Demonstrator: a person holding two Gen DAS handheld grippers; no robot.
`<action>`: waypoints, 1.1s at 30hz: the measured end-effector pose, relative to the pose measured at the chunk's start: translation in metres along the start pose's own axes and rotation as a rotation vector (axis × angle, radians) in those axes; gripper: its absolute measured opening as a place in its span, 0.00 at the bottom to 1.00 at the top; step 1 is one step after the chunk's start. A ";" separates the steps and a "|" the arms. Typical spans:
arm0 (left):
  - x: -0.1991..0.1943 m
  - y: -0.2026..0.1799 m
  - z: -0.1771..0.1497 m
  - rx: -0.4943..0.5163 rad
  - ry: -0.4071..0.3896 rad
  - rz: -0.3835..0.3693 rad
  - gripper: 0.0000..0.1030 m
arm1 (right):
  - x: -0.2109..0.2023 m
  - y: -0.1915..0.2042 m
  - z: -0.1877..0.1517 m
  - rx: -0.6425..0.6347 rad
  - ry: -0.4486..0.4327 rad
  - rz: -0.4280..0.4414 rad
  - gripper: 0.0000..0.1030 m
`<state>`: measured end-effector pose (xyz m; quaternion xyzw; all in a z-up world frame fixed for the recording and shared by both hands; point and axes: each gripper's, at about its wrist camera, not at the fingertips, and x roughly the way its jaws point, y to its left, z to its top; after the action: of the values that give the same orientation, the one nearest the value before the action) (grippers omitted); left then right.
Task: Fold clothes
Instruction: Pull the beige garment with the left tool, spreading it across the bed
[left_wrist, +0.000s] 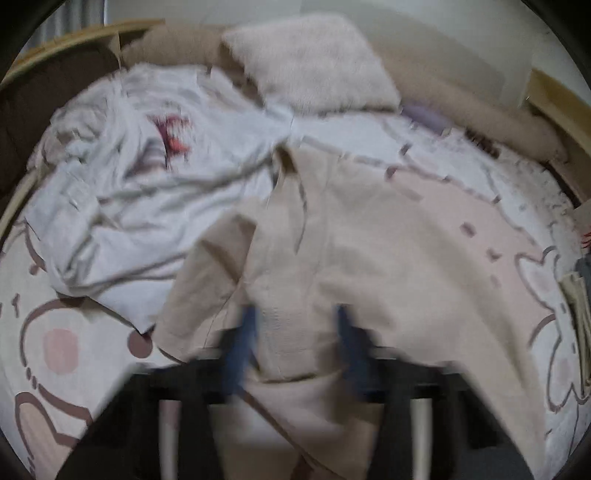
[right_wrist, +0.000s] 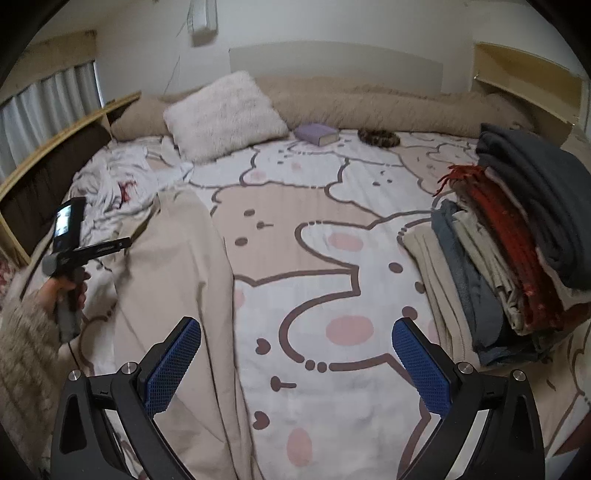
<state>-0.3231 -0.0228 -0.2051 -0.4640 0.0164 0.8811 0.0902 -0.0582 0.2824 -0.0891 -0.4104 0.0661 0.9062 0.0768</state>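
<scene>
A beige garment (left_wrist: 369, 236) lies spread on the bed; it also shows at the left of the right wrist view (right_wrist: 177, 266). My left gripper (left_wrist: 295, 332) is blurred, and its blue fingers (left_wrist: 242, 343) stand either side of a fold of the beige cloth, which hangs down between them. In the right wrist view the left gripper's body (right_wrist: 74, 236) is held in a hand over the garment. My right gripper (right_wrist: 295, 365) is open and empty above the bed sheet (right_wrist: 314, 280), just right of the garment's edge. A crumpled white garment with a red print (left_wrist: 147, 155) lies beyond.
A stack of folded clothes (right_wrist: 509, 251) stands at the bed's right side. A fluffy white pillow (right_wrist: 225, 114), a purple book (right_wrist: 317, 133) and a dark scrunchie (right_wrist: 378, 137) lie near the long beige bolster (right_wrist: 369, 107). A wooden bed rail (right_wrist: 55, 133) runs along the left.
</scene>
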 end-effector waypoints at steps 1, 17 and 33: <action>0.001 0.004 -0.002 -0.005 0.006 0.007 0.09 | 0.001 0.001 0.000 -0.005 -0.001 0.005 1.00; -0.275 -0.008 -0.094 0.181 -0.275 -0.316 0.01 | -0.039 0.019 -0.004 -0.070 -0.124 0.115 0.99; -0.225 0.023 -0.198 0.034 -0.061 -0.190 0.61 | -0.035 0.059 -0.009 -0.149 -0.074 0.184 0.99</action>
<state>-0.0415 -0.1000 -0.1341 -0.4349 -0.0156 0.8818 0.1818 -0.0406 0.2201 -0.0651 -0.3733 0.0330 0.9265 -0.0352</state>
